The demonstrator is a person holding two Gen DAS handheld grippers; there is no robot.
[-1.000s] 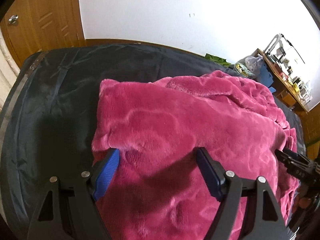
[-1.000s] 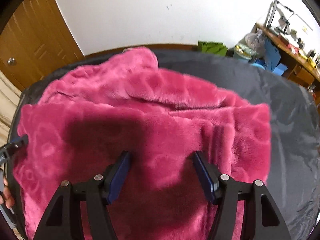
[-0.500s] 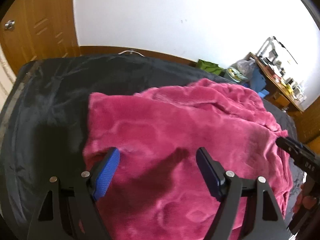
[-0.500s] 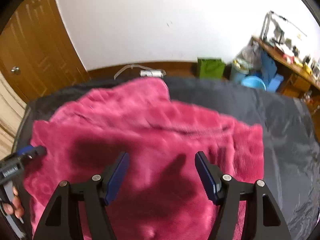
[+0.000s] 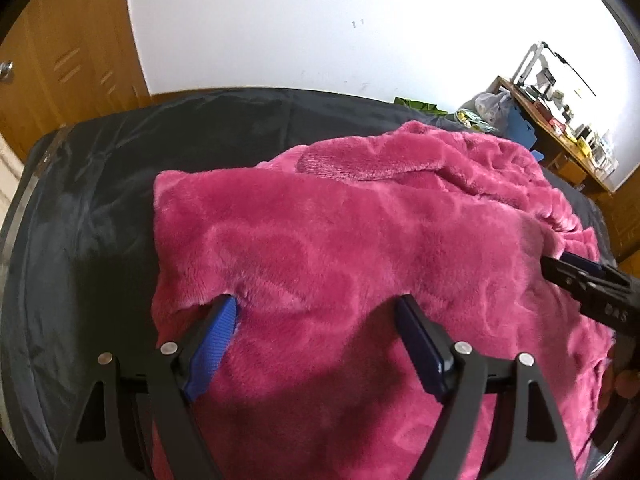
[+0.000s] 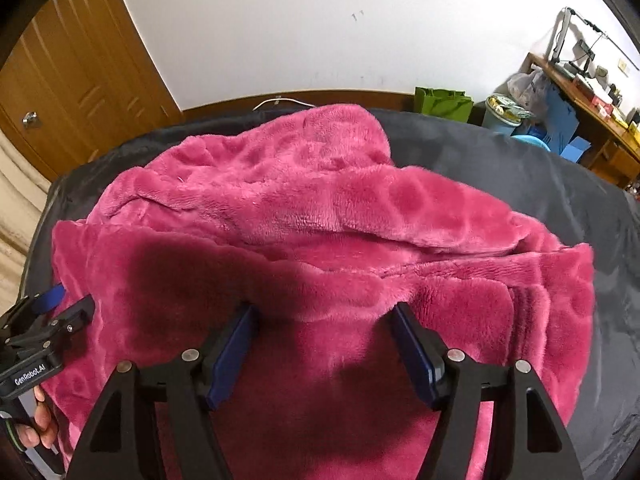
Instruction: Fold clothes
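So the pink fleece garment [image 5: 360, 240] was lying bunched on a dark-covered bed [image 5: 92, 208], folded over itself with a thick fold running across the middle in the right wrist view. The left hand-held gripper [image 5: 316, 312] sat low over the near left part of the fleece, jaws spread wide, the left blue pad tucked right at a fabric edge, but nothing was actually pinched. The right hand-held gripper [image 6: 324, 316] was the same deal over the near right part: jaws apart, fleece bulging between the pads without them clamping it. Each gripper showed up at the edge of the other's camera, and some fingers [image 6: 38, 428] of the person were visible on the left handle. In the background there was a wooden door [image 6: 72, 80] and a cluttered desk [image 6: 592, 104] by the white wall.
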